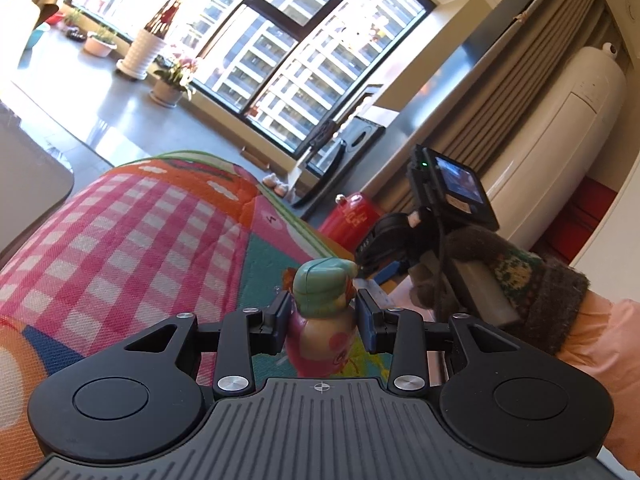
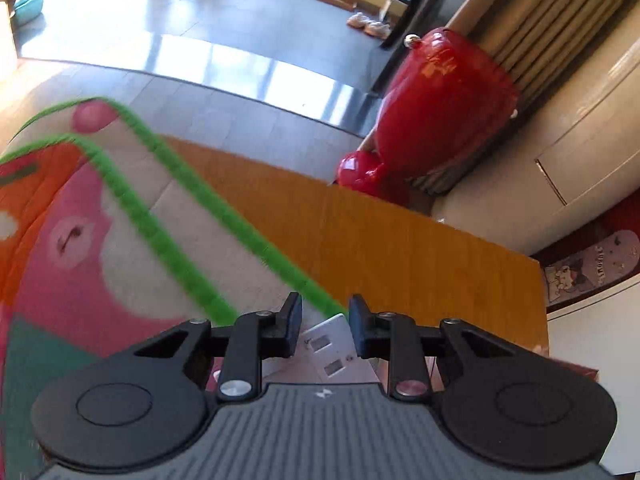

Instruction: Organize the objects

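My left gripper (image 1: pixel 323 320) is shut on a small toy figure (image 1: pixel 324 312) with a green cap, a cream face and a pink body, held above the colourful play mat (image 1: pixel 132 240). To its right the other gripper's body with its small screen (image 1: pixel 456 184) shows, held by a gloved hand (image 1: pixel 500 276). My right gripper (image 2: pixel 325 326) is open with nothing between its fingers, above a white card or box (image 2: pixel 332 354) that lies at the edge of the mat (image 2: pixel 120 220), next to a yellow-brown wooden surface (image 2: pixel 400 248).
A red glossy vase (image 2: pixel 436 112) stands on the floor by a beige curtain (image 2: pixel 532 12). A white floor air conditioner (image 1: pixel 560 136) is at the right. Potted plants (image 1: pixel 140 52) stand near the large window (image 1: pixel 300 60).
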